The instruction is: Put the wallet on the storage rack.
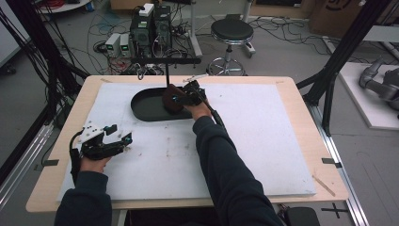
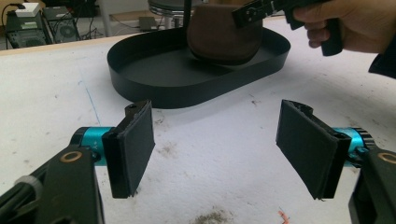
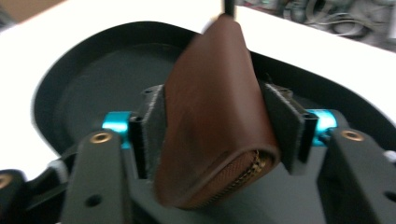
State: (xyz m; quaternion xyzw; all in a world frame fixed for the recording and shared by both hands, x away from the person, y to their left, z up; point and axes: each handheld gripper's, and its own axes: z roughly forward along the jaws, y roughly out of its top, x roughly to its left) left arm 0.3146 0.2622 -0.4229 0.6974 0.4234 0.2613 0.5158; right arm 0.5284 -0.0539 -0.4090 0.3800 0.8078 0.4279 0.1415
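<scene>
- Pinching a brown pouch, the right gripper is reaching over the near rim of the black oval tray.
- Both pads are lying against the pouch's two flat sides, one on each; how hard they are pressing, cannot tell.
- Pouch is standing on edge inside the tray, toward the tray's right end, leaning close to the thin black post that is rising from the tray.
- Pouch's zip edge is pointing back toward the right gripper view's camera; the picture is a bit blurred.
- In the left gripper view the pouch's bottom is touching the tray floor, with the right hand gripping its handle above the tray's right rim.
- Left gripper is sitting well apart from the tray, nearer the person and off toward the tray's left end, jaws spread wide with nothing between them.
- Left jaws are pointing toward the tray, low over the white mat.
- Tray is lying flat on the mat, at the mat's far side.
- Mat is covering most of the wooden table under the tray.
- Black stool is standing on the floor beyond the tray.
</scene>
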